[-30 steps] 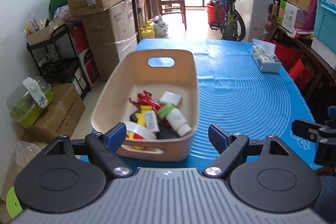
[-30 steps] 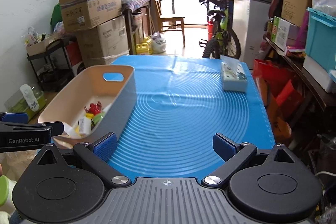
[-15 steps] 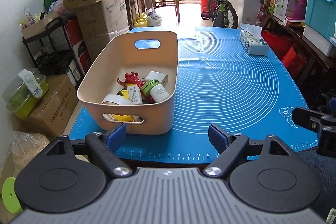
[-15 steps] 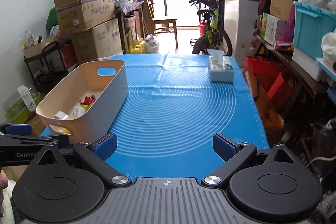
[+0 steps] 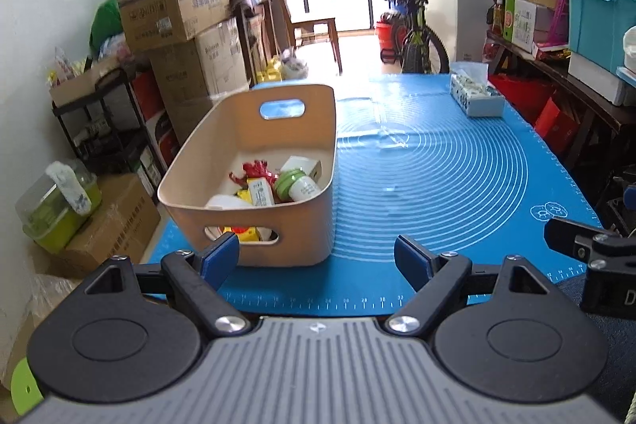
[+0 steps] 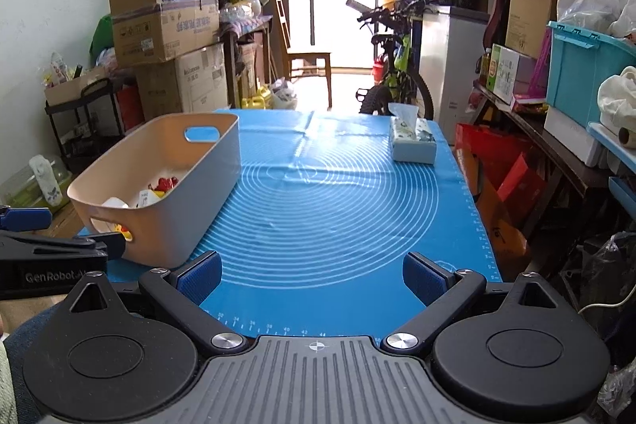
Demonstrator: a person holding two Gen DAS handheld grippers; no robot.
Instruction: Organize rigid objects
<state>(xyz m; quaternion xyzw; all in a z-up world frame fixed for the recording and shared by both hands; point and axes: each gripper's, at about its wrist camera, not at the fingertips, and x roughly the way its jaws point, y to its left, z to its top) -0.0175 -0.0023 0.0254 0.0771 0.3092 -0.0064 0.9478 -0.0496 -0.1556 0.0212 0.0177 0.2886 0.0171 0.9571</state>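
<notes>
Both grippers pulled back off the tabletop over the last second, so less bin interior shows and more of the near edge. Left gripper (image 5: 317,252) now hanging just off the near edge, blue pads spread wide, nothing between them. Right gripper (image 6: 312,275) same deal: tongs wide open, empty, hovering over the ruler marks along the near edge of the blue silicone mat (image 6: 338,209).

Beige plastic bin (image 5: 296,225) parked at the near left corner of the tabletop, short handle side facing the left camera. Inside, all piled toward the near end: white bottle with a green cap (image 5: 296,185) lying on its side, red toy figure (image 5: 256,170) behind it, small yellow-and-white box (image 5: 260,191), white roll of tape (image 5: 224,202), small white box (image 5: 302,165) toward the far side, plus something yellow and red peeking through the handle cutout (image 5: 242,234). Can't tell exactly what that last one is.

Rest of the mat bare out to the far right corner, where a tissue box (image 6: 411,142) sits on its own. Beyond the far edge just room clutter: bicycle (image 6: 391,82), wooden chair (image 6: 306,62), stacked cardboard boxes (image 6: 167,22).

Reading it as the wrap-up: nothing loose left on the mat, everything rigid already in the bin, both tools backing away empty. Probably done, unless the tissue box counts, and guessing not.
</notes>
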